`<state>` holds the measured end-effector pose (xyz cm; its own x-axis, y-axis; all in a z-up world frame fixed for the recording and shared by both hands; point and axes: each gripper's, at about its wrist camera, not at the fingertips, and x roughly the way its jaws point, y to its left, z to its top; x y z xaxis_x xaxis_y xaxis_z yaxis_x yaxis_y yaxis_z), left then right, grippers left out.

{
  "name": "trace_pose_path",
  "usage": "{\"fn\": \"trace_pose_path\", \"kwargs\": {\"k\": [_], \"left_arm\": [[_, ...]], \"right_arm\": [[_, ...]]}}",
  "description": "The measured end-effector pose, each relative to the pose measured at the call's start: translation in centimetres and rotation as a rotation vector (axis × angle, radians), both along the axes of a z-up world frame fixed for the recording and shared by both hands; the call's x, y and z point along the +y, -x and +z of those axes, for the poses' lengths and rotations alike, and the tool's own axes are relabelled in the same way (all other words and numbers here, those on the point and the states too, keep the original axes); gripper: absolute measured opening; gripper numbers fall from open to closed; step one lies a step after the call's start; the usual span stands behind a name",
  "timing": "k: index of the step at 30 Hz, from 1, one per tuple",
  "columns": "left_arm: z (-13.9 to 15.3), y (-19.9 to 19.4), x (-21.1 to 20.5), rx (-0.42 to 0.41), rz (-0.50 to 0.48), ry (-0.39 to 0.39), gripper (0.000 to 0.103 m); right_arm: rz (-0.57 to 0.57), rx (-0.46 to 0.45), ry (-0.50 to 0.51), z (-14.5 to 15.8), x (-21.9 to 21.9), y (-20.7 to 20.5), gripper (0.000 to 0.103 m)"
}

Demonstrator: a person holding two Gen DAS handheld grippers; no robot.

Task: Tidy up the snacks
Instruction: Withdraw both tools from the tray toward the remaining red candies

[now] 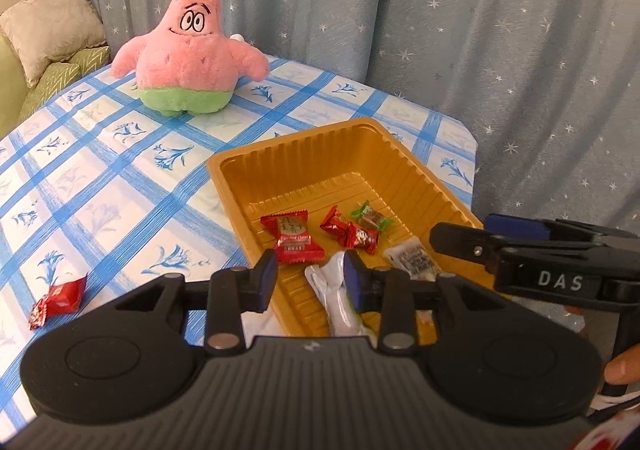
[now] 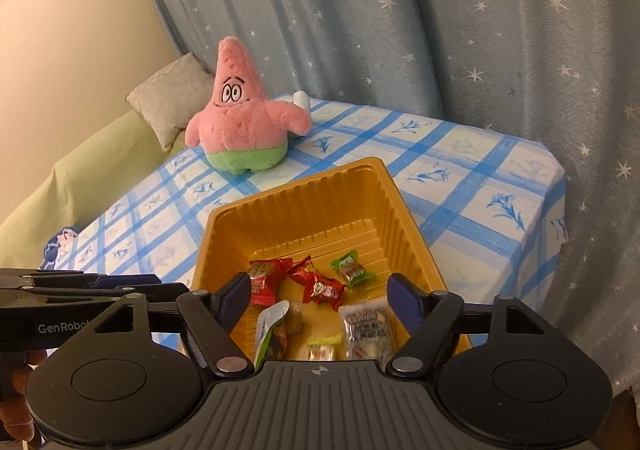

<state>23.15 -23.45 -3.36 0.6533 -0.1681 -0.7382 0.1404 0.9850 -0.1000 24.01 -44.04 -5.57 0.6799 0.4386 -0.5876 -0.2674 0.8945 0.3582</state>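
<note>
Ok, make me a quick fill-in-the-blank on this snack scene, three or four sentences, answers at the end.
1. The wrapped snacks lie in a ____-coloured plastic tray.
2. One red candy lies outside the tray on the ____ checked tablecloth.
3. The pink plush toy wears ____ shorts.
4. Among the tray's snacks, just one small candy has a ____ wrapper.

Missing words: gold; blue; green; green
</note>
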Motion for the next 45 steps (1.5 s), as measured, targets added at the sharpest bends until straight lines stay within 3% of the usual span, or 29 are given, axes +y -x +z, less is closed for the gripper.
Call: {"fn": "trace_pose_path", "kwargs": {"k": [12,28,45], "left_arm": [[0.6,5.4,3.1,-0.004,0.018,-0.025,0.047],[-0.6,11.5,11.0,0.034,0.086,-0.039,0.047],[-2.2,13.3,19.3,0.059,0.144,-0.093,0.047]], "right_arm": [[-0.013,0.0,0.001,1.2,1.5,5.2,0.081],[0.089,0.043,-0.001,0.8,9.2,11.3,0.081],[0.148,0.078,0.041,-1.0,17.9,12.2,0.081]]}}
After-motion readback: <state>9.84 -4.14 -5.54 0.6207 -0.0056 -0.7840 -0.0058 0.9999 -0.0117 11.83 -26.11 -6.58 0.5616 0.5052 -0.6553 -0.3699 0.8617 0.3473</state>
